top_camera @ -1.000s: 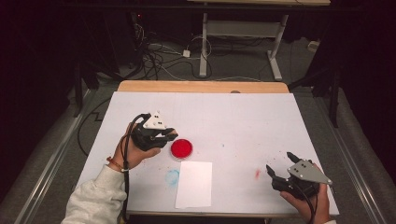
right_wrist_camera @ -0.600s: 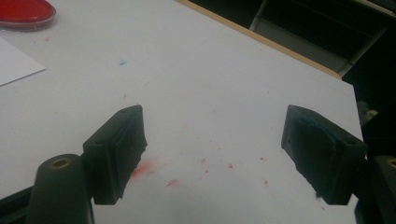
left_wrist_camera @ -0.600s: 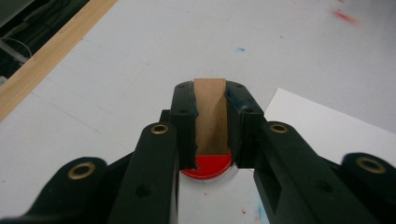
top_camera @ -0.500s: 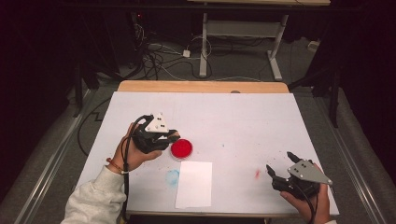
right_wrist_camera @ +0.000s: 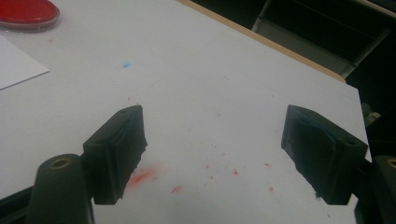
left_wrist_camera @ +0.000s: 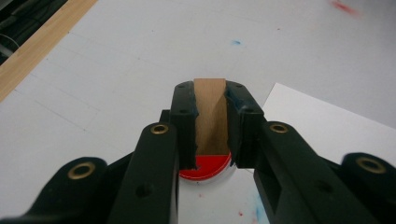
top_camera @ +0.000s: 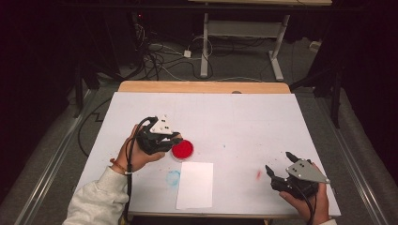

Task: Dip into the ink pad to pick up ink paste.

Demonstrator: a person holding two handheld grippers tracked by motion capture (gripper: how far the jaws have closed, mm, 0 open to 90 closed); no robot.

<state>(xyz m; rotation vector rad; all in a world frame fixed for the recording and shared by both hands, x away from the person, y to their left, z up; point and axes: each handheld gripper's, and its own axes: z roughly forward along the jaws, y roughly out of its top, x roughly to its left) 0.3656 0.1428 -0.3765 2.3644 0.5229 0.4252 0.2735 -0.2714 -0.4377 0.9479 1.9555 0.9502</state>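
White table (top_camera: 244, 122) — one red dish (top_camera: 182, 149), one paper sheet (top_camera: 195, 184), two claws.

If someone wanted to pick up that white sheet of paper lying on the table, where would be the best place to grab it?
Probably by its near short edge. The white sheet of paper lies flat, so jaws have nothing to close on from above. Its near edge reaches almost to the table front, so sliding it slightly past that edge, then pinching it from the person's side, looks easiest. The open right gripper is free for that.

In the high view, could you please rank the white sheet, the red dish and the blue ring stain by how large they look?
1. White sheet
2. Red dish
3. Blue ring stain, only slightly smaller than the dish
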